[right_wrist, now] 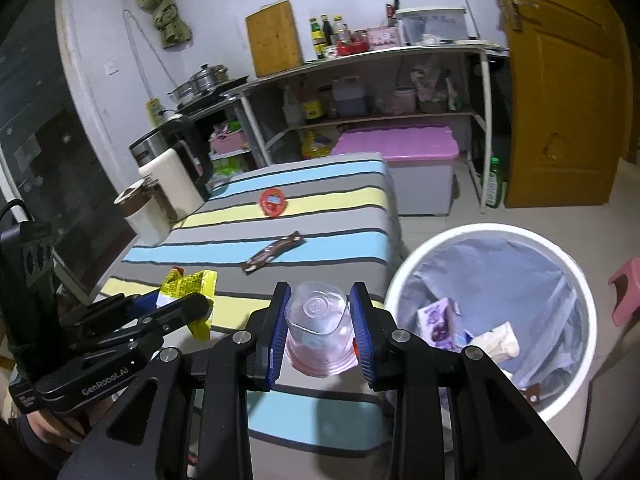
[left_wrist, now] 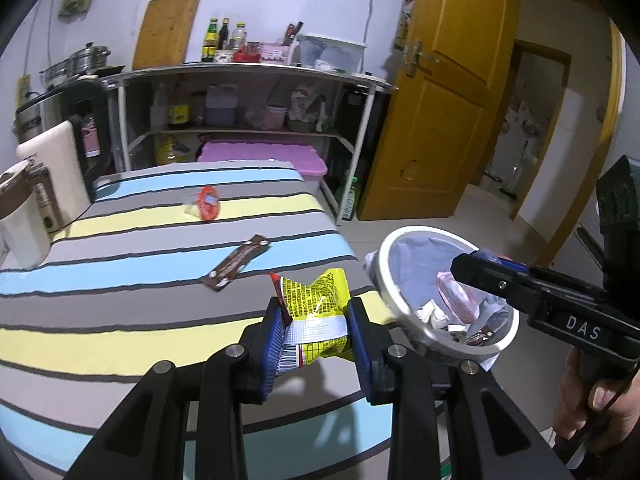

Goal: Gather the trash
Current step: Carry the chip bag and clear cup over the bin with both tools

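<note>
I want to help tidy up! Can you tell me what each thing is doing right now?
Left gripper: shut on yellow wrapper.
Right gripper: shut on clear plastic cup, upside down.
Trash bin: open, lined, partly filled.
Brown wrapper: lying flat on striped table.
Red lid: lying on table.
Door: open.
</note>
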The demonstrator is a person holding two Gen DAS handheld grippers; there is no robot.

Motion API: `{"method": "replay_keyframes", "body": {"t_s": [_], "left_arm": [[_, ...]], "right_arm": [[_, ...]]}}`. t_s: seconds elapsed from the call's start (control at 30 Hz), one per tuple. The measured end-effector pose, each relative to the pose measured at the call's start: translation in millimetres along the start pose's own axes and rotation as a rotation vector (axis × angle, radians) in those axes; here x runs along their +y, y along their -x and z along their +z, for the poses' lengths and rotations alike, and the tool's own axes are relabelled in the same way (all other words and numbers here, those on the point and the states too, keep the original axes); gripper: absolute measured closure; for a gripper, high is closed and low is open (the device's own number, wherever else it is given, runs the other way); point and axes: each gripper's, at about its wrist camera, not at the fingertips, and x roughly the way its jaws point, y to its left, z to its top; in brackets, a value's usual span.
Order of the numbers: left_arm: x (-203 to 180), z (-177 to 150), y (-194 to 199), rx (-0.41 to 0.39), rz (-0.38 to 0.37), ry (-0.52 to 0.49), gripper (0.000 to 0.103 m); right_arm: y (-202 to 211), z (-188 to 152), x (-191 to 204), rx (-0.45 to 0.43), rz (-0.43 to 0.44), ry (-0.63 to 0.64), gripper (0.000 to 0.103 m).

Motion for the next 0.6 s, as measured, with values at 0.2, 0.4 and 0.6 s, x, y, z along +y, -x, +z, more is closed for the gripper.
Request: {"method": "replay_keyframes", "body": {"t_s": [0.2,0.4,0.6], "left_arm": [[-22,8,-19,0.012,-0.039,-0.039,0.071],[-45,15,-42,0.034,-0.075,-0.073,0.071],[-71,17,-62,0.051,-0.12,-0.108,0.071]], "right_arm": [[5,-1,-26,-0.008,-0.036,-0.042,0.071],[9,-4,-54,-0.013,-0.071,-0.084,0.071],[12,-9,-84,-0.013,-0.109,-0.139,0.071]]}}
